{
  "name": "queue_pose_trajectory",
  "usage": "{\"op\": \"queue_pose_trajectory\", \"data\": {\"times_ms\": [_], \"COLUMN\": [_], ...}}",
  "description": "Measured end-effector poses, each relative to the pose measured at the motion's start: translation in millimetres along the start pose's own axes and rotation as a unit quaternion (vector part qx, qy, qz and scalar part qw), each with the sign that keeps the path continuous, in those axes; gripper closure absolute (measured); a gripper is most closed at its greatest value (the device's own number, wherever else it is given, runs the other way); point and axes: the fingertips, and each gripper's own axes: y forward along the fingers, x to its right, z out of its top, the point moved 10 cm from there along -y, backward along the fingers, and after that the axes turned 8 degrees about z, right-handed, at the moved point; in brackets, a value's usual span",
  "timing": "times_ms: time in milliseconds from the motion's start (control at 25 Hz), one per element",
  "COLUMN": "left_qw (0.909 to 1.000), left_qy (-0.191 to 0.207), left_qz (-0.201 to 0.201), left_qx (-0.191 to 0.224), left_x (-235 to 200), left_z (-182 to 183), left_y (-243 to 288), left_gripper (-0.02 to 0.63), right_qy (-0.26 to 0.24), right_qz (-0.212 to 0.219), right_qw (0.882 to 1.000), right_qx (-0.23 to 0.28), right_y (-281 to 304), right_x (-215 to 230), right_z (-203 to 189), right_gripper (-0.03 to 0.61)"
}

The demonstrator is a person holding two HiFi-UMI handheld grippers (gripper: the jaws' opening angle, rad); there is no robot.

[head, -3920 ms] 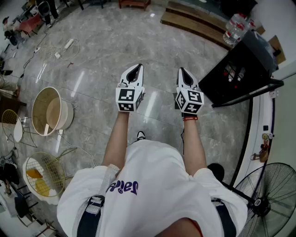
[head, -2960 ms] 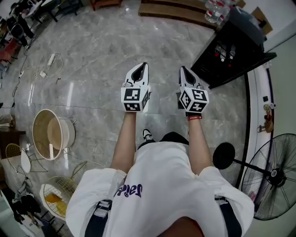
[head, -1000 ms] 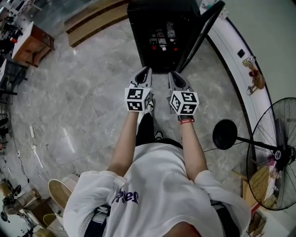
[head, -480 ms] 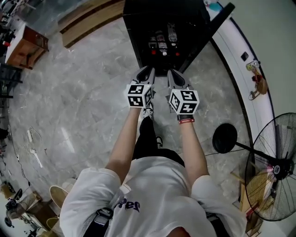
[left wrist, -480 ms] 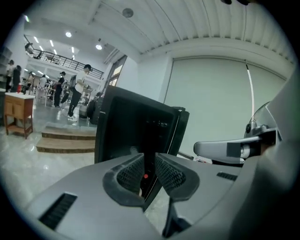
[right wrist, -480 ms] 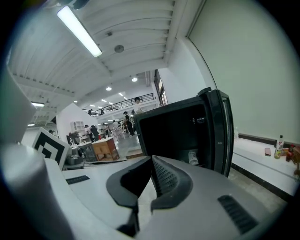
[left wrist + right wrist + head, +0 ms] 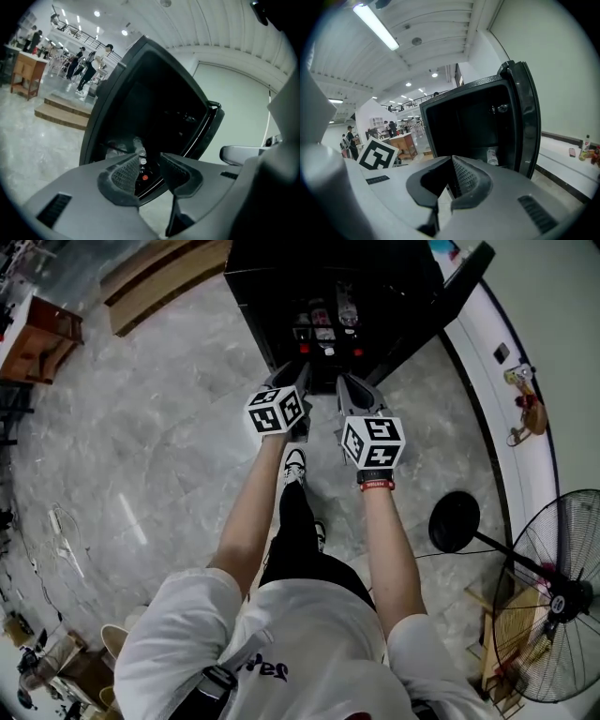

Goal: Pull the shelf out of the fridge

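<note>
A black fridge [image 7: 319, 277] stands on the floor ahead, its door [image 7: 450, 287] swung open to the right. Inside, a low shelf [image 7: 323, 329] carries bottles with red caps. In the head view my left gripper [image 7: 289, 376] is just in front of the opening. Its jaws have just been opening and now stand apart with nothing between them [image 7: 150, 161]; the bottles [image 7: 140, 152] show through the gap. My right gripper [image 7: 349, 388] is beside it, equally close to the fridge. Its fingertips meet [image 7: 451, 161] and hold nothing. It looks into the dark cabinet [image 7: 468, 122] past the door [image 7: 527, 122].
A standing fan [image 7: 553, 615] and a round black base [image 7: 455, 521] are on the floor at the right. A white ledge [image 7: 506, 362] runs along the right wall. A wooden step [image 7: 159, 282] lies left of the fridge. People stand far off [image 7: 89, 61].
The person has turned and walked up to the fridge. Both grippers have moved forward and down to its opening. The left gripper has rolled and its jaws have parted.
</note>
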Motion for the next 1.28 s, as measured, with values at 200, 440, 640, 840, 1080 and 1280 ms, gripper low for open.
{"op": "queue_pose_trajectory", "data": {"times_ms": [200,440,640,840,1080,1280], "left_qw": [0.998,0.9873,0.961,0.939,0.9063,0.8848], "left_qy": [-0.055,-0.152,-0.268,-0.336,-0.413,-0.454], "left_qz": [-0.017,-0.04,-0.069,-0.073,-0.081,-0.088], "left_qx": [-0.023,-0.025,-0.001,0.017,0.035,0.055], "left_x": [-19,-38,-58,-78,-96,-109], "left_z": [-15,-27,-34,-39,-54,-61], "left_y": [50,93,132,164,198,232], "left_gripper": [0.448,0.428,0.417,0.411,0.374,0.359], "right_qy": [-0.007,-0.011,-0.022,-0.022,-0.011,0.007], "right_qz": [-0.009,-0.017,-0.018,-0.022,-0.024,-0.031], "right_qw": [1.0,1.0,1.0,0.999,1.0,0.999], "right_qx": [-0.005,-0.006,-0.006,-0.008,-0.015,-0.017], "right_y": [27,61,90,112,126,143], "right_x": [14,24,31,38,53,72], "right_z": [1,3,2,-9,-22,-34], "right_gripper": [0.563,0.563,0.563,0.563,0.563,0.563]}}
